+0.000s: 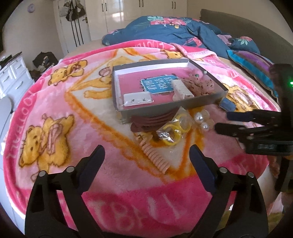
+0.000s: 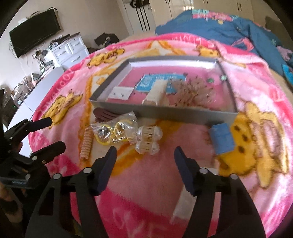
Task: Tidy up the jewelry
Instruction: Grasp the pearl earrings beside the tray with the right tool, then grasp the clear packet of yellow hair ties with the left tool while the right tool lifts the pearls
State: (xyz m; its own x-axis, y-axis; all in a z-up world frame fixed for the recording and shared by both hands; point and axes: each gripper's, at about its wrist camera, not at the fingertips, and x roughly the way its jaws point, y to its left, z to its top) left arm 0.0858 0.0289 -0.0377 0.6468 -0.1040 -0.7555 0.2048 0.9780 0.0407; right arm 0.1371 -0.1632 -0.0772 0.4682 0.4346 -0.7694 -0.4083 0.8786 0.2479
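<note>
A grey shallow box (image 1: 201, 101) (image 2: 164, 114) lies on the pink blanket and holds a white earring card (image 1: 137, 99), a cream hair clip (image 1: 181, 90) and a speckled pink scrunchie (image 1: 197, 84). In front of it lie a bag of yellow rings (image 1: 174, 128) (image 2: 115, 130), a pearl hair clip (image 1: 202, 120) (image 2: 148, 140), a peach spiral hair tie (image 1: 157, 156) (image 2: 86, 144), a brown piece (image 1: 152, 120) and a small blue box (image 1: 227, 105) (image 2: 221, 140). My left gripper (image 1: 147, 157) (image 2: 50, 132) is open and empty just short of the spiral tie. My right gripper (image 2: 145, 160) (image 1: 222, 120) is open and empty close to the pearl clip.
The pink bear blanket (image 1: 55, 113) covers a bed with a blue floral quilt (image 1: 174, 31) heaped at the back. A white drawer chest (image 2: 67, 51) and a wall TV (image 2: 34, 29) stand to the left. Wardrobe doors (image 1: 109, 16) are at the back.
</note>
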